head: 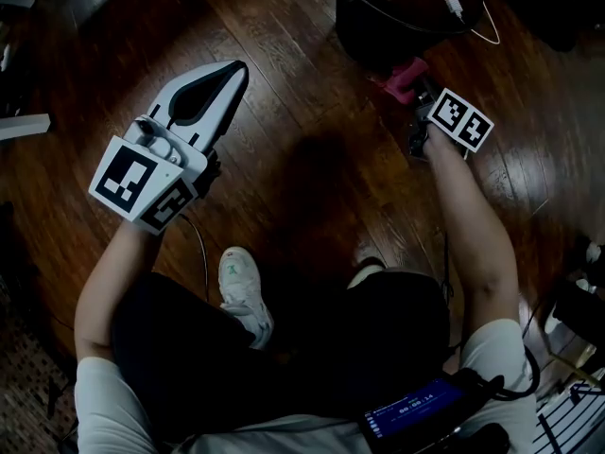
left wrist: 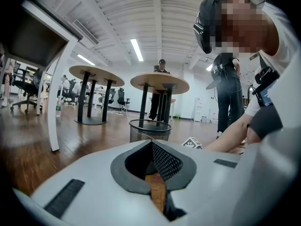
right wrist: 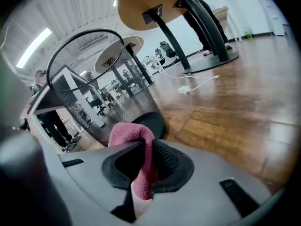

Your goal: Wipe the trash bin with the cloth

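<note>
A black wire-mesh trash bin (head: pixel 397 12) stands on the wood floor at the top of the head view; it also shows in the left gripper view (left wrist: pixel 149 131) and, tilted and close, in the right gripper view (right wrist: pixel 101 98). My right gripper (head: pixel 408 81) is shut on a pink cloth (right wrist: pixel 134 147), whose bunched end (head: pixel 405 77) sits just below the bin's base. My left gripper (head: pixel 234 72) hovers to the left of the bin, jaws shut with nothing between them (left wrist: pixel 151 147).
A white cable with a charger plug (head: pixel 470 15) lies over the bin's rim and on the floor to the right. The person's white shoe (head: pixel 244 291) rests on the floor below. Round tables (left wrist: pixel 159 83) and office chairs stand further off.
</note>
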Action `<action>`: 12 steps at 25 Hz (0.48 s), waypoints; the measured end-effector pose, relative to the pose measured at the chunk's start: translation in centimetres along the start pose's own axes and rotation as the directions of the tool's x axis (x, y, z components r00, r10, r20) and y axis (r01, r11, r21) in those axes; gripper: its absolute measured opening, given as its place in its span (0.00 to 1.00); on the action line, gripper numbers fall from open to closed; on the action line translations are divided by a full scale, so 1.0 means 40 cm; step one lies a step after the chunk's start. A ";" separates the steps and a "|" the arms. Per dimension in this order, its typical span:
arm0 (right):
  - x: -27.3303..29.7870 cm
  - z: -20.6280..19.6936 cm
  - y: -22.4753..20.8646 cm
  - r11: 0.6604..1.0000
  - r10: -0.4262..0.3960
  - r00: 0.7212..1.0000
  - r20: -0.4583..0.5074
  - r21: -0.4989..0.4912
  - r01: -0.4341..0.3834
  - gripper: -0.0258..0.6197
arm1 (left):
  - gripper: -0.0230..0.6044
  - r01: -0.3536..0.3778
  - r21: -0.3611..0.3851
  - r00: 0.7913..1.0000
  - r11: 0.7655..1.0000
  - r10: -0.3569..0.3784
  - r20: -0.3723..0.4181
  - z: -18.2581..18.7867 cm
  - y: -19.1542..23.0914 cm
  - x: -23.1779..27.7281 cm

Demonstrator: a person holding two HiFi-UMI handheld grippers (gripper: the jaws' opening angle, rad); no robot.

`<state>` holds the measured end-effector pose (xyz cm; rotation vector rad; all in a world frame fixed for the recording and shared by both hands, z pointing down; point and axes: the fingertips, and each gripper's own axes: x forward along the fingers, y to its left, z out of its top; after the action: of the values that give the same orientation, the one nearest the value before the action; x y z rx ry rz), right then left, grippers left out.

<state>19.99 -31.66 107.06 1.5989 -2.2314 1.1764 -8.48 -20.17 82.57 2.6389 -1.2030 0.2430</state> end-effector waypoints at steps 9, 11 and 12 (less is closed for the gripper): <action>-0.093 0.097 -0.079 0.996 -0.050 0.980 0.192 0.085 0.034 0.11 | 0.05 -0.043 -0.025 0.999 0.999 0.043 0.004 -0.002 0.043 -0.033; -0.165 0.063 -0.059 0.992 -0.021 0.969 0.248 0.129 -0.012 0.11 | 0.05 -0.050 -0.039 0.999 0.998 0.050 0.008 0.001 0.052 -0.031; -0.199 0.037 -0.048 0.991 -0.018 0.967 0.254 0.134 -0.017 0.11 | 0.05 -0.053 -0.035 0.999 0.998 0.053 0.009 0.006 0.053 -0.027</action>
<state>25.44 -27.01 102.77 1.9011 -2.3460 1.2062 -10.77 -20.80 82.38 2.5842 -1.2699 0.2165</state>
